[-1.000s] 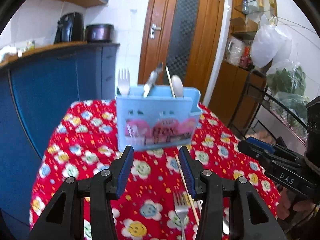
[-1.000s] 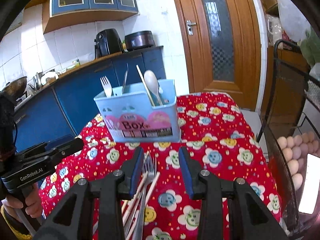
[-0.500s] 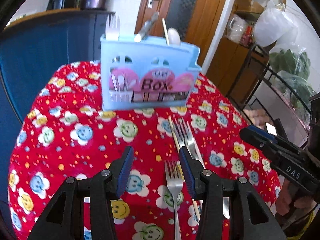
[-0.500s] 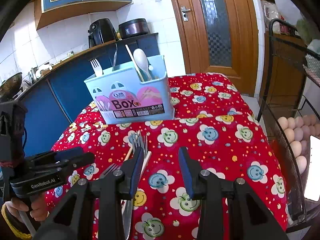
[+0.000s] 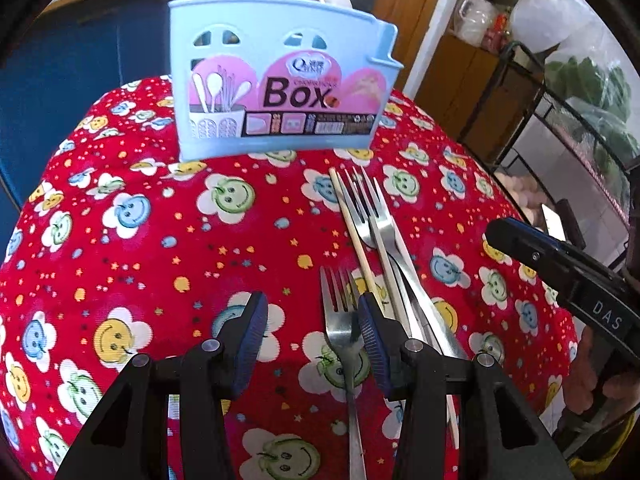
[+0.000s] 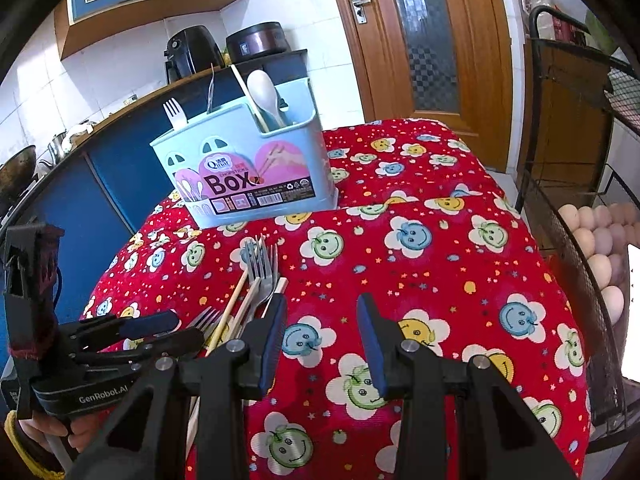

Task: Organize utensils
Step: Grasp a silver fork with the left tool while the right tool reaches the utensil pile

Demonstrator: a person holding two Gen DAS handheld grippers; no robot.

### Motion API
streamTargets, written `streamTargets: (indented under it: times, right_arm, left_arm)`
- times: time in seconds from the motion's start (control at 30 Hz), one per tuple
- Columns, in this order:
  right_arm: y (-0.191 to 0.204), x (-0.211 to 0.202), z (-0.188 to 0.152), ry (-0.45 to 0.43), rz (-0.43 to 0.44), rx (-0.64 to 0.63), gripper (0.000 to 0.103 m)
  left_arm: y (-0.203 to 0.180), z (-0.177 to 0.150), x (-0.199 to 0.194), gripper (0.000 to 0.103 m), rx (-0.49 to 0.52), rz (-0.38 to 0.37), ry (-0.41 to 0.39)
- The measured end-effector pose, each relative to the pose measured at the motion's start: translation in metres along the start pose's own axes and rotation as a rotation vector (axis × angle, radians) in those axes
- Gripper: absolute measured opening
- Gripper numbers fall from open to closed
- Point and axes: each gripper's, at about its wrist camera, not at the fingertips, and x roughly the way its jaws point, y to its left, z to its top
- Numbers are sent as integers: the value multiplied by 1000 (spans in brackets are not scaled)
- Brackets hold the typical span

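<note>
Two grippers held low over loose cutlery on a red flowered table (image 5: pixel 120 240).

Left gripper (image 5: pixel 312 332): jaws seen apart, nothing clamped; a lone fork (image 5: pixel 340 320) lies on the cloth just inside its right finger, whether touching cannot be told. Beside that fork, a bundle of forks (image 5: pixel 372 216) and chopsticks (image 5: pixel 354 232) is laid lengthwise, tines toward the blue box (image 5: pixel 280 92). Right gripper (image 6: pixel 322 344): jaws seen apart and empty above bare cloth, the cutlery bundle just to its left. The box stands upright at the far side of the table, well apart from the loose pieces; a fork (image 6: pixel 174 112), a pale spoon (image 6: pixel 262 94) and a chopstick (image 6: pixel 248 96) are noted standing in it. A hand (image 6: pixel 44 434) is seen gripping the left handle.
</note>
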Motion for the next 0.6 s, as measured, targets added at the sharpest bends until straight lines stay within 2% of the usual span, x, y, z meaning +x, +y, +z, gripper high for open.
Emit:
streamTargets:
  times: [0.13,0.3,0.6]
  right_arm:
    - [-1,1,-2,4,0,4,39]
    - [-3,3,-4,10,1,9,39]
    - [0,5,-3,16,-1,0,39]
  left_arm:
    - [-5,-1,4,47,23,-7,0]
    - [-11,-1,7,24,38,-49,4]
    - [-16,-2,5,22,41,-83,-20]
